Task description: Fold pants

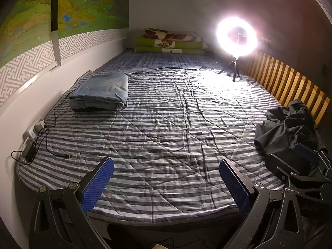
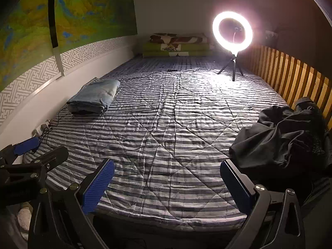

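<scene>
A crumpled heap of dark grey pants (image 1: 284, 128) (image 2: 280, 137) lies at the bed's right side, close to the wooden rail. Blue pants (image 1: 101, 93) (image 2: 93, 97) rest folded on the left near the wall. My left gripper (image 1: 166, 166) hovers open over the near edge of the striped quilt (image 1: 166, 114), nothing between its blue pads. My right gripper (image 2: 167, 166) is open too and empty, its right finger just short of the dark heap. Each gripper shows in the other's view: the right gripper (image 1: 294, 159) beside the heap, the left gripper (image 2: 39, 151) at far left.
A lit ring light (image 2: 215, 29) on a small tripod (image 2: 233, 68) stands at the far right of the bed, its cable (image 1: 166, 68) running across the quilt. A power strip with chargers (image 1: 33, 132) lies by the left wall. Stacked bedding (image 1: 170, 43) sits at the head, a slatted wooden rail (image 1: 290, 83) along the right.
</scene>
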Demonstrator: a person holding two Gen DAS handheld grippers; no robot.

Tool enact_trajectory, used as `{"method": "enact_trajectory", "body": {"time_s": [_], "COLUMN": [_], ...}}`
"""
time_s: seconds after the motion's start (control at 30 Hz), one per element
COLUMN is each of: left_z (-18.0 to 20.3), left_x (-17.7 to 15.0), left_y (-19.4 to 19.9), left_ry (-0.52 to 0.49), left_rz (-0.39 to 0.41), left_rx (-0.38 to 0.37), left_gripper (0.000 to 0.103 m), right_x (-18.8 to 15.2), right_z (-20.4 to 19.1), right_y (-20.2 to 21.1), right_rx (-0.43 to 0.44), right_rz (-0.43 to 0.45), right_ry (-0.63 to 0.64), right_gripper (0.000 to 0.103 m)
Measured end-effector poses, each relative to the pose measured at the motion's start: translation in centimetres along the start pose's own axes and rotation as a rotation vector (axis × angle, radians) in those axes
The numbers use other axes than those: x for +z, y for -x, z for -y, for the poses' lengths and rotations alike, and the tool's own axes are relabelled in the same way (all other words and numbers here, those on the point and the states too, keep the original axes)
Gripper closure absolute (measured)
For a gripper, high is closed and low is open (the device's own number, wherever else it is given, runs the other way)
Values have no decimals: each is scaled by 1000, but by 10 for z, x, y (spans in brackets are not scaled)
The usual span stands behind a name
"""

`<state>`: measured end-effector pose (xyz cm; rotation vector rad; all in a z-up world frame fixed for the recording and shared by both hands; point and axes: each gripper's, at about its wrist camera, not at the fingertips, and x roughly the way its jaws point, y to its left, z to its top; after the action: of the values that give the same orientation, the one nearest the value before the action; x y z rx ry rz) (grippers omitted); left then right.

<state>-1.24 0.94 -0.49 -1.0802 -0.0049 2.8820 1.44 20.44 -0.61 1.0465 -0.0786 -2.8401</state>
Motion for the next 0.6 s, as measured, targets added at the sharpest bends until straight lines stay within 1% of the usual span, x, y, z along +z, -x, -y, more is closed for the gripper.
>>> {"method": "enact_trajectory", "body": {"time_s": [0.6], "left_z": [4], "left_x": [0], "left_y": [-9], "left_ry": [1], "left_rz": [-11], "left_rx": [-3], "left_gripper": [0], "right_x": [-1], "right_z": [4], "right_y": [-5], "right_rx": [4], "right_rz": [-13], "right_ry": [-10], "right_gripper": [2]}}
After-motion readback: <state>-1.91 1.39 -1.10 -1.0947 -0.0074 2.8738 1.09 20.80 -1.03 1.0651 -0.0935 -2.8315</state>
